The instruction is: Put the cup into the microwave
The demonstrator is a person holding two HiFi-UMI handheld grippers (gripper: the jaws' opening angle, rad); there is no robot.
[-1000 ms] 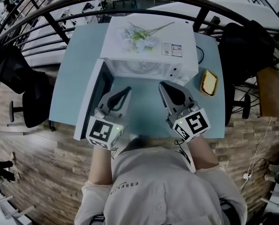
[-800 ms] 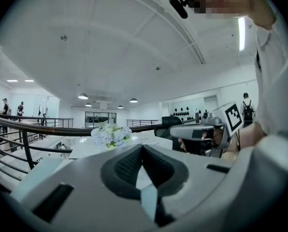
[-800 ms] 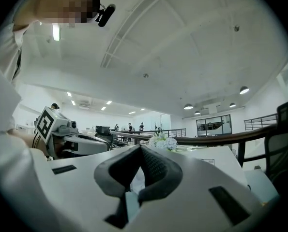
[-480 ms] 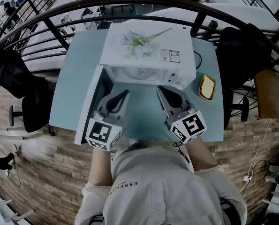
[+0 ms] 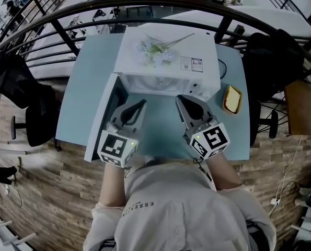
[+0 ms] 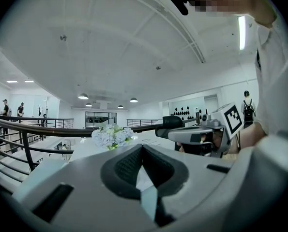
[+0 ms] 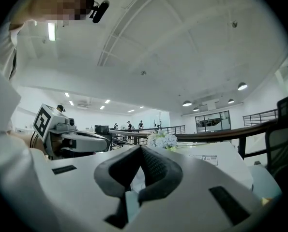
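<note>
A white microwave (image 5: 165, 51) stands at the back of the light blue table (image 5: 87, 77), its door (image 5: 100, 114) swung open to the left. I cannot make out a cup in any view; the oven's inside (image 5: 158, 80) shows only a pale floor. My left gripper (image 5: 142, 102) and right gripper (image 5: 180, 97) hover side by side just in front of the opening, both pointing at it. Both are shut with nothing between the fingers, as the left gripper view (image 6: 143, 146) and the right gripper view (image 7: 141, 149) show.
A bunch of pale flowers (image 5: 155, 46) lies on top of the microwave. A yellow dish (image 5: 232, 99) sits at the table's right edge. A curved black railing (image 5: 66, 9) runs behind the table, and dark chairs (image 5: 19, 93) stand on both sides.
</note>
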